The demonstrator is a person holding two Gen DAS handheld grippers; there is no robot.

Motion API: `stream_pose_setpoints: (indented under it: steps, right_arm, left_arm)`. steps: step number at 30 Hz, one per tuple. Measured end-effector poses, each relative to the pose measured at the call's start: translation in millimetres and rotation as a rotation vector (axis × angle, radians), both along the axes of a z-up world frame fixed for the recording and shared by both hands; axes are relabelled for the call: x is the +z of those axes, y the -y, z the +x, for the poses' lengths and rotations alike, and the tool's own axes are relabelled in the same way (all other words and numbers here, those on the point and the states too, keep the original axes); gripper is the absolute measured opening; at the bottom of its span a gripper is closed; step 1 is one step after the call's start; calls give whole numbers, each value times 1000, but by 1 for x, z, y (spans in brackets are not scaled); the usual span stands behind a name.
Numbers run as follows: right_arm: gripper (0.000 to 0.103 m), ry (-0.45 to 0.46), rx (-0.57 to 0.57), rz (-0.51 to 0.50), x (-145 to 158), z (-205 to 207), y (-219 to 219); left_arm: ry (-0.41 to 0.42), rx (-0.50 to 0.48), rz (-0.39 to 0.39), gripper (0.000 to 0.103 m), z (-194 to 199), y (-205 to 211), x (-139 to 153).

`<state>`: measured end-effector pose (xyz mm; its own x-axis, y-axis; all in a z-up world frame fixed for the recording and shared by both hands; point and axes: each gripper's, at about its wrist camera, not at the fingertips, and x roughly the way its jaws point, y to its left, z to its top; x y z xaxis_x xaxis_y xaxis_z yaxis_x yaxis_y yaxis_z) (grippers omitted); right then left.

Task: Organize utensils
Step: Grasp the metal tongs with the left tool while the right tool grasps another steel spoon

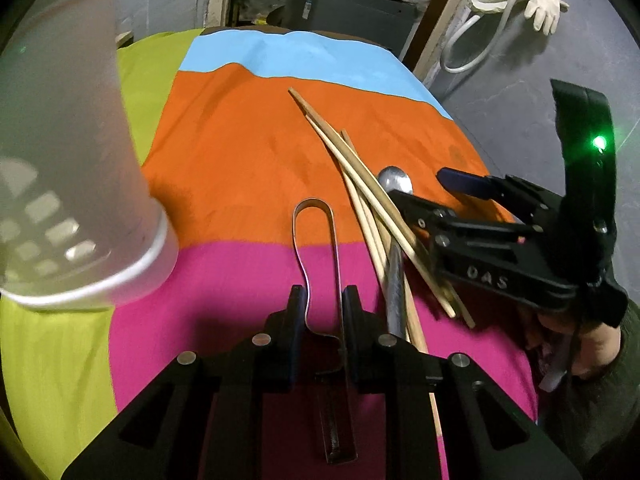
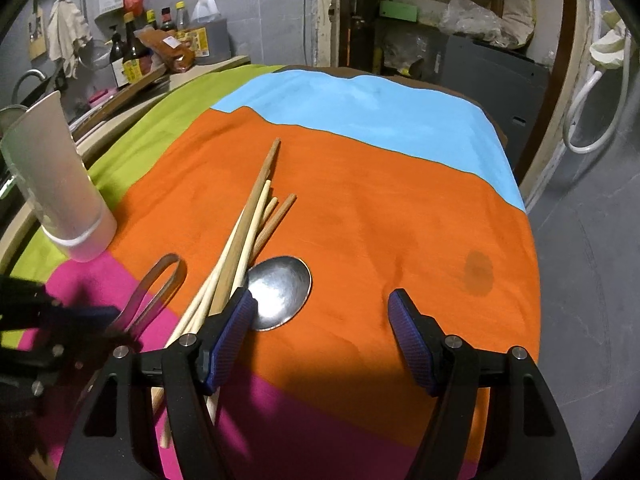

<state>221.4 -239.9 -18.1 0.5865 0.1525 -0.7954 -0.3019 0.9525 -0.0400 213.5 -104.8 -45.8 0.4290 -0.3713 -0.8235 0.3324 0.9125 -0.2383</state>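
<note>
My left gripper is shut on metal tongs, whose looped end points away over the pink and orange cloth; the tongs also show in the right wrist view. Several wooden chopsticks lie in a loose bundle on the cloth, crossing a metal spoon. In the right wrist view the chopsticks and the spoon bowl lie by the left finger. My right gripper is open and empty above the orange cloth. A frosted plastic holder cup stands at the left.
The table is covered by a cloth with blue, orange, pink and green panels. Bottles and kitchen clutter stand on a counter behind the cup. Grey floor drops off on the right. A hose and gloves hang on the wall.
</note>
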Motion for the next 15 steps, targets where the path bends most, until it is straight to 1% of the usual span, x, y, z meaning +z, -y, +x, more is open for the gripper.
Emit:
stream_pose_setpoints:
  steps: [6,9,15]
  right_arm:
    - [67,-5,12,15,2,-3,-7]
    - [67,-23,22,30,1,-7,-11]
    - [66,-34,33,24,-1,-7,-23]
  left_arm:
    - [-6,11,-12,16,-11,-6,1]
    - [-10,13,-22,16,-16,-11,1]
    - [-9,16,-31,16,-24,-15,2]
